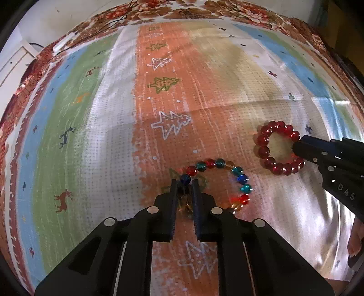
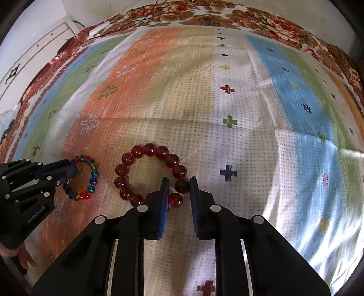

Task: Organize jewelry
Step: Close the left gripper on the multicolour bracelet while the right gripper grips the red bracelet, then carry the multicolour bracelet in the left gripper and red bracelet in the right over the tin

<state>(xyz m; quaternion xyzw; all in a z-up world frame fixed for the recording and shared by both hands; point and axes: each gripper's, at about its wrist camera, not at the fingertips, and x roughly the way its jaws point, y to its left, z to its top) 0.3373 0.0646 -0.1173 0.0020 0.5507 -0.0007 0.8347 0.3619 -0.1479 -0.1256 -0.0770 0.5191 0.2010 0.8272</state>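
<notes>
A multicoloured bead bracelet (image 1: 236,179) lies on the striped cloth. My left gripper (image 1: 184,185) is shut on its near-left side, with a dark blue bead between the fingertips. It also shows in the right wrist view (image 2: 91,182), with the left gripper (image 2: 70,169) on it. A red bead bracelet (image 2: 136,154) lies to its right. My right gripper (image 2: 178,185) is shut on its near-right beads. In the left wrist view the red bracelet (image 1: 266,145) has the right gripper (image 1: 300,148) on its right side.
The striped cloth (image 1: 113,136) with tree and deer prints covers the bed. A floral bedsheet (image 2: 250,16) borders it at the far edge. Thin black cables (image 1: 109,25) lie at the far left. A white cabinet (image 2: 34,52) stands at the left.
</notes>
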